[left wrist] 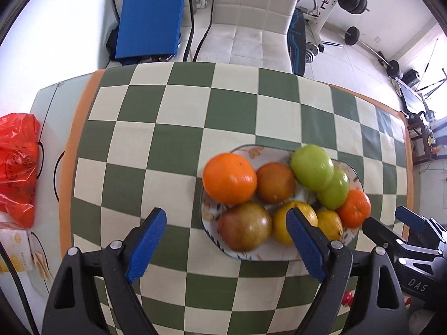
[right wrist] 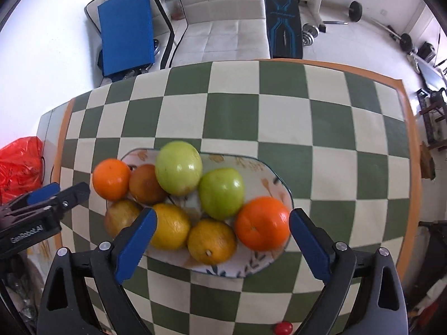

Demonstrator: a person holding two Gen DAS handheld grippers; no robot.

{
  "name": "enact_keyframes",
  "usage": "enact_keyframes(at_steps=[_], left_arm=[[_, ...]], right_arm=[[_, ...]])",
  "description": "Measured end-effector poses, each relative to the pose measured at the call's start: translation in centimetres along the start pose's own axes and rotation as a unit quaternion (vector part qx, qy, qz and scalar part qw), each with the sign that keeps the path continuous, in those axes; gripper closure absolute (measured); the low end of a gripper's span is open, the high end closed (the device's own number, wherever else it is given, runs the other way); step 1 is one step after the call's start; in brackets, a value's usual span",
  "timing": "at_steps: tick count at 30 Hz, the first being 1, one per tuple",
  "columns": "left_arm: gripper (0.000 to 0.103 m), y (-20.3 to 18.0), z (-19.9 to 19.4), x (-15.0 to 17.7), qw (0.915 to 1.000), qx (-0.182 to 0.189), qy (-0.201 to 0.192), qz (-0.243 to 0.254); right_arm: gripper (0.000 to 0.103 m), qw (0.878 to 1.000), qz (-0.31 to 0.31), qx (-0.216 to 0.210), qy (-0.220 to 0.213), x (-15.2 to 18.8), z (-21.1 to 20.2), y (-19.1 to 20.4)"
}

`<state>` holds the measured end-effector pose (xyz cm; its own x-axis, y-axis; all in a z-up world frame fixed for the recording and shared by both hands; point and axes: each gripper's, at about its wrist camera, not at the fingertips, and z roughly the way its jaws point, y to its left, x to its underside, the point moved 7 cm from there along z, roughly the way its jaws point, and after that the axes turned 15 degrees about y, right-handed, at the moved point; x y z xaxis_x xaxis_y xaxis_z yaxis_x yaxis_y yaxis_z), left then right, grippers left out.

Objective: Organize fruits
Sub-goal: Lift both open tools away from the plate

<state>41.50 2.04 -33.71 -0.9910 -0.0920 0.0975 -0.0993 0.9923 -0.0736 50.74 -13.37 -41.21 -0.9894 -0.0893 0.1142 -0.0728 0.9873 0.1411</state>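
White tiled floor [left wrist: 357, 64], cream quilted chair [left wrist: 251, 28], blue board [left wrist: 151, 14], weight bench [left wrist: 329, 2], bright daylight, probably window.

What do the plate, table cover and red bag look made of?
Plate: likely glazed ceramic, going by its glossy printed floral surface, though melamine is possible. Table cover: matte checked fabric or vinyl with an orange border; I cannot tell which. Red bag: thin plastic film, crinkled and shiny.
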Motion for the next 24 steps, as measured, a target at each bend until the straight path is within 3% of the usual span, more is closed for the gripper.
enact_keyframes(at_steps=[11,24], left_arm=[[0.015,-2.4,-4.3,6.2,0.9981,-0.007,-0.058,0.022],[0.015,-3.0,-10.5,13.6,0.9893,-0.024,-0.136,0.047]], right_arm=[[0.005,0.998,0.014,0.02,-0.056,7.7,-4.3,-1.0],[0.005,0.989,0.009,0.033,-0.143,15.8,-12.1,-0.5]])
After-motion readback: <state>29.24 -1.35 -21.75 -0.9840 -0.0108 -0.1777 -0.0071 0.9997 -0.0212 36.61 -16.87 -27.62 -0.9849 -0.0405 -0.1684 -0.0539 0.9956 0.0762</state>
